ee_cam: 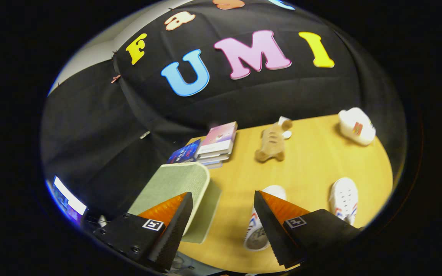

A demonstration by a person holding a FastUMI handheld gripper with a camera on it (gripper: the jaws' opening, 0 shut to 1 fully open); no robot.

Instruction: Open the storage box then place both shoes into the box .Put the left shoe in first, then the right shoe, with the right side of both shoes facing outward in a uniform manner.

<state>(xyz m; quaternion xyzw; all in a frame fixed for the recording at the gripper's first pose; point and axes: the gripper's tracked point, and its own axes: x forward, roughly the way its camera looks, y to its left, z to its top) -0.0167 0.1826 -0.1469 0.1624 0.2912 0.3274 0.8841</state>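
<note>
Smooth wooden table (313,161), woven-textured storage box (178,182)

A light wooden table (313,161) is carrying a pale green lidded storage box (178,191), a stack of books (215,145), a tan plush toy (271,142), a white lump-shaped object (357,126) and 2 white shoes (261,226) (343,199), both near the gripper (225,230), whose fingers are standing apart, holding nothing.

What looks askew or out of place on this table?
One white shoe lies tipped on its side behind the right finger of the open gripper, sole showing; the other shoe sits upright. Storage box lid is shut.
</note>
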